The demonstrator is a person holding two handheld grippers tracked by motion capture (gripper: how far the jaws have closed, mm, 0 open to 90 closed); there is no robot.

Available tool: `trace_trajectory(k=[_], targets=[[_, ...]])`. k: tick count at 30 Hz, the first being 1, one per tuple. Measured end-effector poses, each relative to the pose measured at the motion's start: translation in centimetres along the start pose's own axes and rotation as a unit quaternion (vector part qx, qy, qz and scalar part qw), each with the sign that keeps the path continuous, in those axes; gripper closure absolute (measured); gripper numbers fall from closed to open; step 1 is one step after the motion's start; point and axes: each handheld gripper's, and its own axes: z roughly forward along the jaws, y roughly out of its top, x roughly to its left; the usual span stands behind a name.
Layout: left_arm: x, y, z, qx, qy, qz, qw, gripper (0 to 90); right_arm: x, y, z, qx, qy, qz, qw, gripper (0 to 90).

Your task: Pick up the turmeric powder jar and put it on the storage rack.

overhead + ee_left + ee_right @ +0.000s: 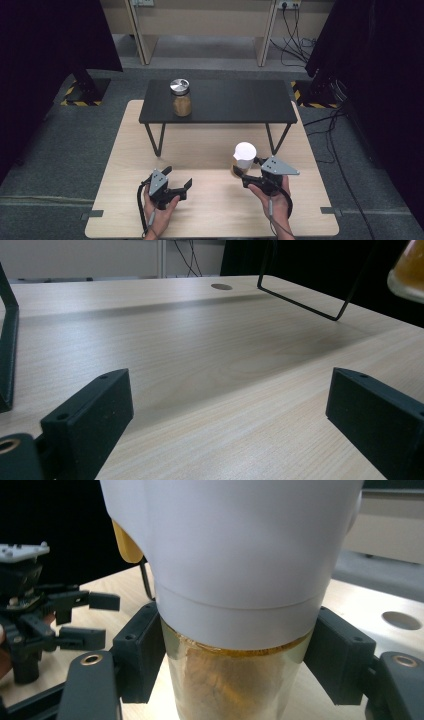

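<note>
My right gripper (246, 167) is shut on a glass jar (244, 152) of yellow-brown powder with a tall white lid (235, 555). Its pads press the glass (235, 680) just under the lid, one on each side. In the left gripper view the jar's base (407, 270) hangs above the tabletop at the upper right. My left gripper (179, 177) rests low over the front left of the wooden table (210, 210), jaws wide open with only bare wood between them (230, 400). It also appears at the left of the right gripper view (100, 620).
A low black stand (220, 100) on thin wire legs (310, 302) spans the back of the table. On its left part stands a second jar (181, 97) with a silver lid and brown contents. A round cable hole (221, 286) sits in the tabletop.
</note>
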Motion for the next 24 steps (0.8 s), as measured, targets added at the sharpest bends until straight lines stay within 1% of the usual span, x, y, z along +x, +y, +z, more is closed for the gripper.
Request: trace_trajectory(k=[1,6,8,11,12,15,18,24], targets=[[0.0,0.0,0.0,0.0,0.0,0.0,1.0,4.2,0.1,0.2,-0.1,-0.002,-0.003,-0.002,1.0,30.8],[0.0,0.0,0.0,-0.001,0.0,0.0,1.0,4.2,0.3,1.5,-0.6,-0.007,-0.013,0.003,0.9999,30.8],[-0.1,-0.1,0.0,-0.001,0.001,0.002,1.0,4.3,0.3,1.7,-0.6,-0.008,-0.015,0.003,0.9999,30.8],[-0.1,0.0,0.0,0.0,0.0,0.003,1.0,4.3,0.2,2.7,-0.8,-0.01,-0.019,0.005,0.9998,30.9],[-0.2,0.0,0.0,0.0,0.001,0.003,1.0,4.4,0.2,3.3,-1.0,-0.012,-0.024,0.003,0.9996,30.8],[-0.1,0.0,0.0,-0.001,0.001,0.001,1.0,4.4,0.3,4.1,-1.3,-0.015,-0.033,0.001,0.9993,30.8],[-0.2,0.0,0.0,0.0,0.001,0.003,1.0,4.4,0.1,5.2,-1.6,-0.019,-0.041,0.005,0.999,30.8],[-0.2,0.0,0.0,-0.001,0.001,0.003,1.0,4.6,-0.2,6.9,-2.0,-0.024,-0.055,0.002,0.9982,30.9]])
